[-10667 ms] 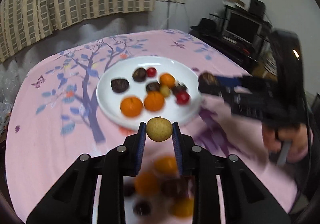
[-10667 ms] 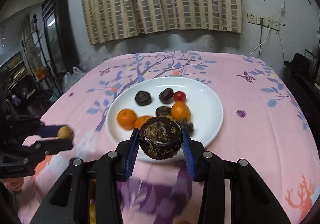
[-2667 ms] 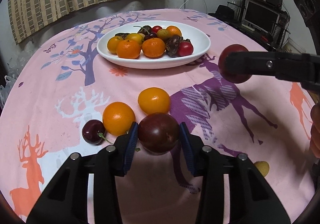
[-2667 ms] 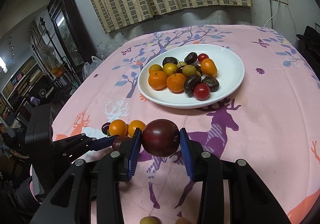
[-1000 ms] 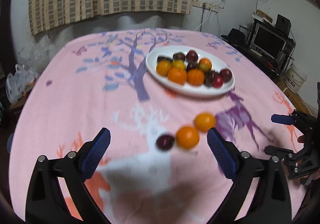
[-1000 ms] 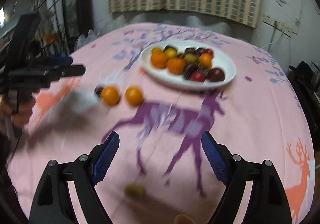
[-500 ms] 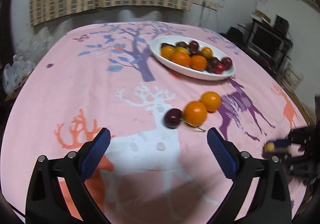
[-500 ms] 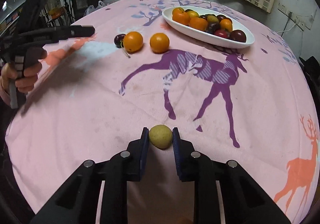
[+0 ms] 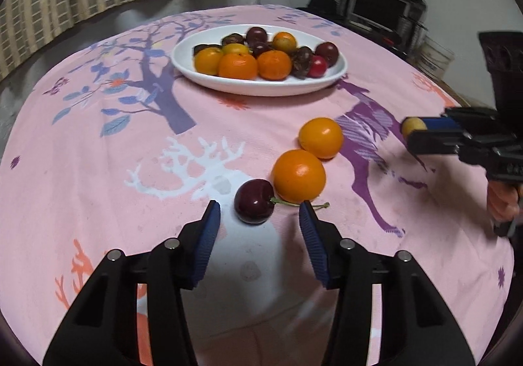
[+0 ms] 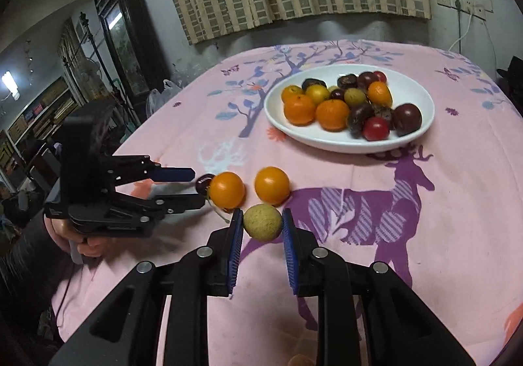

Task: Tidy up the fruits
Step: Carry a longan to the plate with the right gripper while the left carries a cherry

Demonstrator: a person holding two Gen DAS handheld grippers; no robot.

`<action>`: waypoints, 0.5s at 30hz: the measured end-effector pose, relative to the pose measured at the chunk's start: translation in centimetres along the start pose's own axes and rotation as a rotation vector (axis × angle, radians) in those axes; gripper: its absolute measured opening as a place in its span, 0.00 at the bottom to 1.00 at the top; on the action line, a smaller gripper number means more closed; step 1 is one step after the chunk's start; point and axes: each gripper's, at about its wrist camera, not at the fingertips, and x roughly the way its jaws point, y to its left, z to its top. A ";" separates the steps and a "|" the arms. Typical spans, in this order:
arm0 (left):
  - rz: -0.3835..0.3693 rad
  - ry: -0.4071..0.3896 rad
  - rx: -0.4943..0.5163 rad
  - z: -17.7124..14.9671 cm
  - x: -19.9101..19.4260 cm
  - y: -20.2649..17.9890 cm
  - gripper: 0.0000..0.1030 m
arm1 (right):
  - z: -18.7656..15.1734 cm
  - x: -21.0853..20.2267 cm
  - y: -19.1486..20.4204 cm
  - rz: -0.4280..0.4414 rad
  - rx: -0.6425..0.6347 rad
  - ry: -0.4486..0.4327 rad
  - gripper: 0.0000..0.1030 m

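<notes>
A dark red cherry [image 9: 254,201] lies on the pink cloth just ahead of my left gripper [image 9: 260,214], whose jaws are closing around it without touching it. Two oranges [image 9: 299,175] [image 9: 321,137] sit right behind the cherry. My right gripper [image 10: 263,223] is shut on a small yellow-green fruit [image 10: 262,222] and holds it above the cloth; the same gripper [image 9: 415,130] shows at the right of the left wrist view. A white plate [image 9: 209,76] heaped with several oranges, dark plums and red fruits stands farther back; it is the same plate [image 10: 421,94] in the right wrist view.
The round table wears a pink cloth [image 9: 98,169] printed with trees and deer. A hand [image 10: 85,243] holds the left gripper [image 10: 199,186] at the table's left edge. A dark cabinet [image 10: 127,35] and shelves stand left, a monitor [image 9: 379,6] on a desk right.
My left gripper has dropped toward the cherry and its jaws have narrowed. My right gripper, shut on the small yellow-green fruit half a second ago, has lifted it off the cloth.
</notes>
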 end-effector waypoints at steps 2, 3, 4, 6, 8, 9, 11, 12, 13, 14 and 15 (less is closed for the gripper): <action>-0.004 0.008 0.037 0.1 0.6 -0.1 0.49 | -0.2 0.2 -0.1 -0.004 -0.003 0.008 0.24; -0.008 0.012 0.043 0.2 0.9 0.0 0.48 | -0.3 0.3 0.0 -0.003 -0.003 0.013 0.25; -0.019 0.020 0.042 0.2 1.4 0.3 0.45 | -0.3 0.5 -0.1 0.001 0.000 0.018 0.25; -0.019 0.013 0.052 0.4 1.7 0.5 0.43 | -0.4 0.7 -0.1 0.000 -0.001 0.029 0.25; -0.019 0.012 0.057 0.7 1.9 0.6 0.39 | -0.4 0.8 -0.2 -0.008 0.000 0.034 0.25; -0.018 0.010 0.057 0.7 2.0 0.6 0.38 | -0.4 0.8 -0.3 -0.011 0.002 0.036 0.25; -0.012 0.006 0.054 0.8 2.1 0.5 0.32 | -0.5 0.9 -0.3 -0.013 0.002 0.040 0.24; -0.008 0.005 0.053 0.8 2.1 0.4 0.29 | -0.5 0.8 -0.2 -0.015 -0.001 0.045 0.24; -0.008 0.005 0.050 0.7 2.0 0.3 0.26 | -0.5 0.8 -0.2 -0.018 -0.003 0.045 0.23; -0.006 0.004 0.046 0.7 1.9 0.2 0.26 | -0.5 0.5 -0.3 -0.019 -0.005 0.042 0.24; -0.004 0.001 0.041 0.5 1.7 0.0 0.26 | -0.5 0.2 -0.3 -0.011 -0.008 0.041 0.25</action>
